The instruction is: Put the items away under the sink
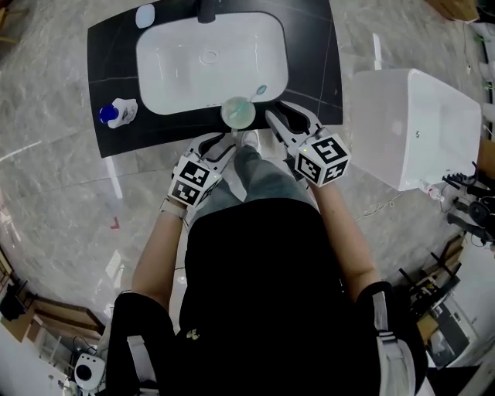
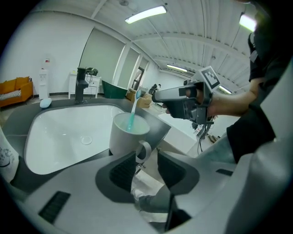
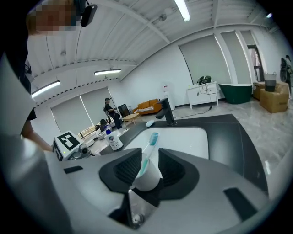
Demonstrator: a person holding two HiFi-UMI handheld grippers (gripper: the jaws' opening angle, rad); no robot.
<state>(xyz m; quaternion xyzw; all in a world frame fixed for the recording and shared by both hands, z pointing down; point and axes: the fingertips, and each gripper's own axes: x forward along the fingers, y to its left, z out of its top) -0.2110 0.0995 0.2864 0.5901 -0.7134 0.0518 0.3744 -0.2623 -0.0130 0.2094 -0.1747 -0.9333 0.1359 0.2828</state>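
While the cup [image 1: 238, 113] with the toothbrush [image 3: 150, 148] stands on the front edge of the counter [image 1: 108, 54] (upper middle of the head view), we think we are about to pick it up. Our right gripper [image 3: 151, 162] is half open around it; next it must squeeze. Our left gripper [image 2: 147, 164] is open, holding nothing.

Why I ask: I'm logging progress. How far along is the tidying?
Done: nothing put away. The mug with toothbrush, bottle and a pale blue object sit on the counter. In hand: nothing; left gripper and right gripper are open at the mug. Left: stow everything.
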